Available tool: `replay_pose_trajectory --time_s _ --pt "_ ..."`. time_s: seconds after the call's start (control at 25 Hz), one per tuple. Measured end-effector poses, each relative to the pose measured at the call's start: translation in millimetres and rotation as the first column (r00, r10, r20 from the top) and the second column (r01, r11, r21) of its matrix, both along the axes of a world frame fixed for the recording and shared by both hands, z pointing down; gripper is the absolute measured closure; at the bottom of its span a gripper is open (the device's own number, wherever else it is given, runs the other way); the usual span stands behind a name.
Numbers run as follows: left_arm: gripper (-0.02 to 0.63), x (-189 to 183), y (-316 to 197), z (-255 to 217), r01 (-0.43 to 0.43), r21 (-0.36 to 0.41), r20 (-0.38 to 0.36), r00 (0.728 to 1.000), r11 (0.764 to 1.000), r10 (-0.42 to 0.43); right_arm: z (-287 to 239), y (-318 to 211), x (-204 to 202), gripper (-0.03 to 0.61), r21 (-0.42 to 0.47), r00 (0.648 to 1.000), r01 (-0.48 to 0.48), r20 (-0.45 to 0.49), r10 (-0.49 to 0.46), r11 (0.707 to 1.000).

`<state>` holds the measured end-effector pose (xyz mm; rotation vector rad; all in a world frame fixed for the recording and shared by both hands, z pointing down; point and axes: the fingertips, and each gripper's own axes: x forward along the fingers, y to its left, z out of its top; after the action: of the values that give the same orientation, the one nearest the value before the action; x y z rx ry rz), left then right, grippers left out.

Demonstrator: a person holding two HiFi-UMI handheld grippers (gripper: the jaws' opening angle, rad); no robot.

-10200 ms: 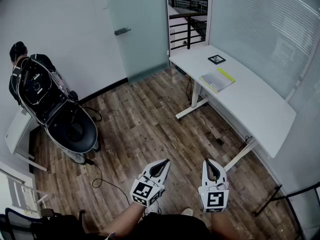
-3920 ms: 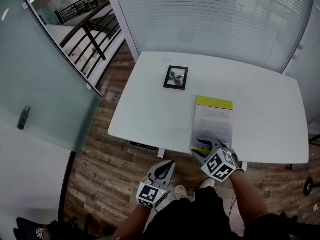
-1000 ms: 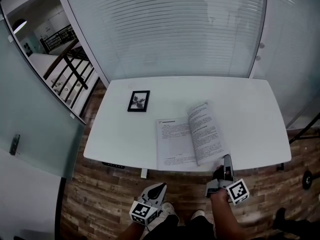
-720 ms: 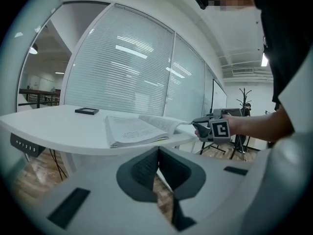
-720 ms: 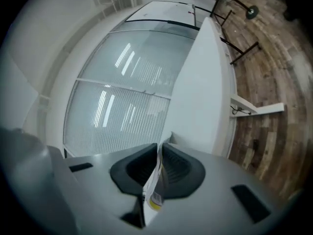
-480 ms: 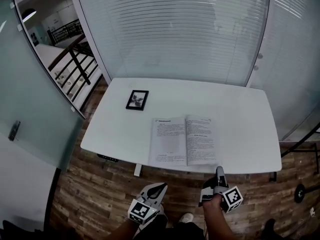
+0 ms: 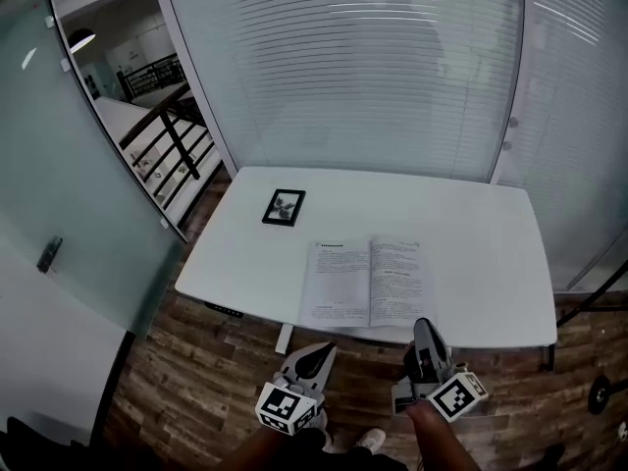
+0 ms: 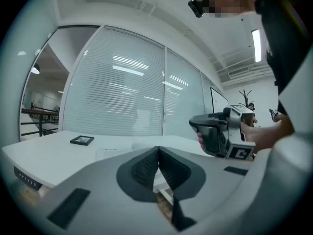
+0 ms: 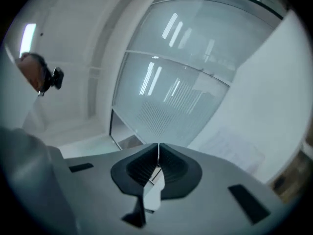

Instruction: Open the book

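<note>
The book [image 7: 368,283] lies open and flat on the white table [image 7: 471,253], both pages up, near the front edge. My right gripper [image 7: 424,324] hangs just off that edge below the book's right page, apart from it. Its jaws are closing, tips together, with nothing between them. In the right gripper view, tips [image 9: 158,156] point up over the table toward the glass wall; the pages [image 9: 234,148] show faintly. My left gripper [image 7: 324,349] is lower left, off the table, shut and empty [image 8: 158,148]. The right gripper [image 8: 220,133] shows beside it.
A small black picture frame [image 7: 284,207] lies at the table's far left, also in the left gripper view [image 8: 81,140]. Frosted glass walls with blinds [image 7: 392,77] stand behind the table. A glass door [image 7: 69,194] and stair railing [image 7: 167,135] are left. Wood floor [image 7: 196,381] lies below.
The book's right page, raised a second ago, has dropped flat. My right gripper drew back from the table edge and lifted; the left one rose a little.
</note>
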<state>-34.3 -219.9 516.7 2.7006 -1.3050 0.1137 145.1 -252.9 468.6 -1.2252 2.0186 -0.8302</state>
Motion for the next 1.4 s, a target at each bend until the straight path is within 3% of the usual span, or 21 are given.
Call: replay_pose_trajectory --time_s 0.08,0.24,0.36,0.52,0.64,0.72,0.8,1.0,1.12,1.28,1.4 --pt "0.600 1 -2 -11 0.019 0.009 -0.020 1.000 1.000 -0.019 -10 3 -5 0.572 0.043 0.992 0.009 -0.128 -0.004 0.999" --pt "0.600 1 0 -25 -0.001 0.031 -0.021 1.000 1.000 0.002 -17 7 -21 0.572 0.050 0.969 0.050 -0.243 -0.036 0.997" --pt "0.600 -3 2 -37 -0.022 0.039 -0.053 0.998 0.999 0.024 -20 9 -33 0.572 0.067 0.932 0.045 -0.363 -0.018 0.997" --pt "0.600 -15 -10 -53 -0.011 0.077 -0.035 0.999 0.997 0.014 -27 5 -53 0.572 0.146 0.816 0.074 -0.577 0.024 0.987" --pt "0.600 -31 -15 -49 -0.007 0.073 0.016 1.000 0.997 0.005 -32 2 -67 0.572 0.172 0.730 0.103 -0.682 0.043 0.980" --pt "0.600 -37 -17 -51 -0.016 0.094 0.063 0.998 0.995 0.010 -40 1 -73 0.572 0.187 0.700 0.110 -0.712 0.058 0.976" --pt "0.600 -37 -22 -62 -0.047 0.142 0.098 0.995 0.989 0.033 -49 -1 -78 0.572 0.213 0.692 0.085 -0.715 0.096 0.973" --pt "0.600 -39 -31 -63 -0.100 0.152 0.090 0.992 0.983 0.087 -50 -3 -62 0.575 0.230 0.720 -0.080 -0.660 0.216 0.970" --pt "0.600 -40 -38 -59 -0.103 0.143 0.081 0.992 0.984 0.092 -51 -1 -55 0.575 0.237 0.687 -0.123 -0.680 0.256 0.964" --pt "0.600 -38 -38 -51 -0.117 0.084 0.014 0.993 0.990 0.116 -49 7 -56 0.575 0.234 0.637 -0.129 -0.725 0.262 0.964" --pt "0.600 -36 -38 -48 -0.133 0.079 0.015 0.991 0.988 0.132 -47 10 -59 0.575 0.225 0.612 -0.127 -0.748 0.255 0.966"
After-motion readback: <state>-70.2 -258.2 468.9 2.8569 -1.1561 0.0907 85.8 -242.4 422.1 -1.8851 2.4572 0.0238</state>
